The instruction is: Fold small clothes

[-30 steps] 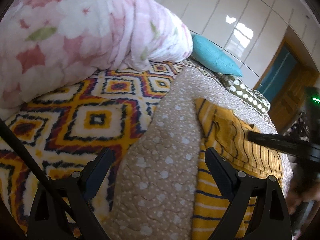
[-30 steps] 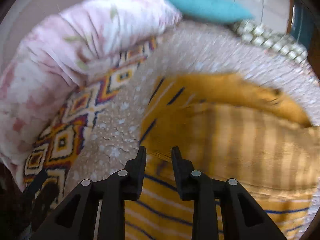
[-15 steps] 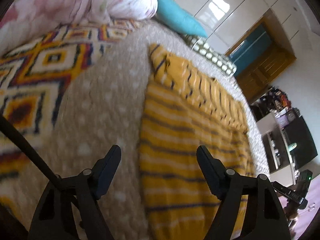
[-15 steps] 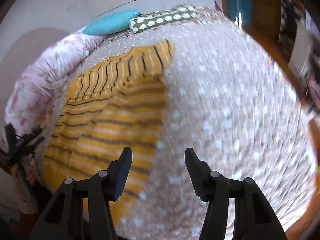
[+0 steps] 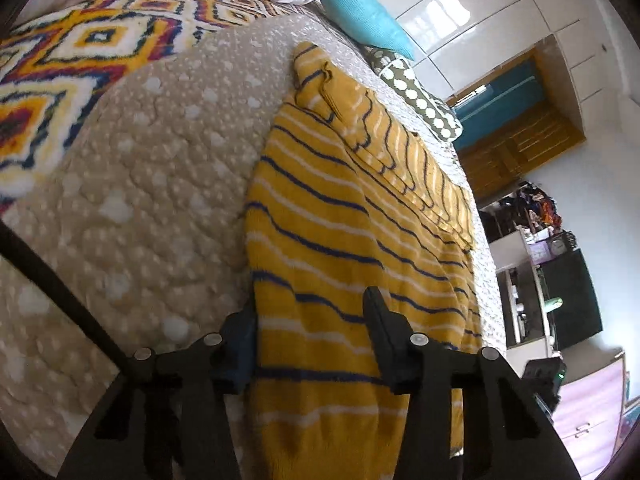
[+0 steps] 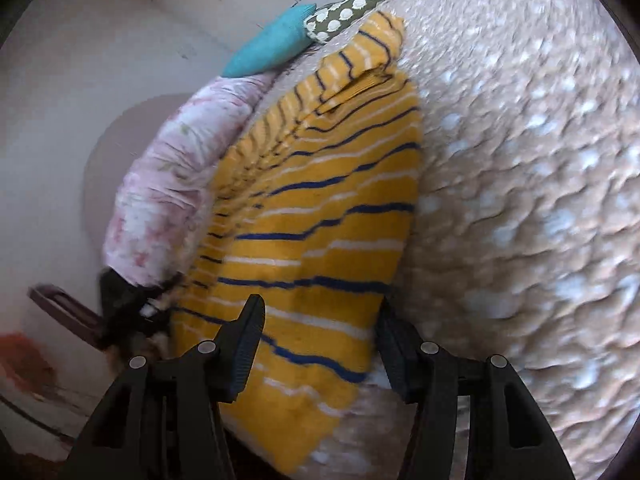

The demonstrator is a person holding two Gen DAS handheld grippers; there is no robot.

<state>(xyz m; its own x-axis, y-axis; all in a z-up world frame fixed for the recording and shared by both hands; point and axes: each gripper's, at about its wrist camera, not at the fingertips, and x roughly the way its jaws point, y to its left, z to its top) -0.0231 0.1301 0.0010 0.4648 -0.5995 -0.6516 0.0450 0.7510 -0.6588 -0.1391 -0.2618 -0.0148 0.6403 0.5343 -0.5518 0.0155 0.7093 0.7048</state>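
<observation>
A yellow garment with navy and white stripes [image 5: 340,216] lies flat on the beige dotted bedspread [image 5: 152,184], its far part folded over. It also shows in the right wrist view [image 6: 320,216]. My left gripper [image 5: 310,312] is open, its jaws straddling the garment's near left edge. My right gripper [image 6: 320,320] is open, its jaws straddling the garment's near right corner. The left gripper [image 6: 128,300] shows at that view's left, past the garment.
A pink floral duvet [image 6: 168,184], a teal pillow [image 5: 360,8] and a dotted olive pillow [image 5: 420,96] lie at the bed's far end. A bright diamond-pattern blanket [image 5: 60,64] is to the left. Wardrobe, door and shelves stand on the right.
Both grippers have moved down to the garment's near edge, one at each corner. The right gripper was shut a second ago and is open now.
</observation>
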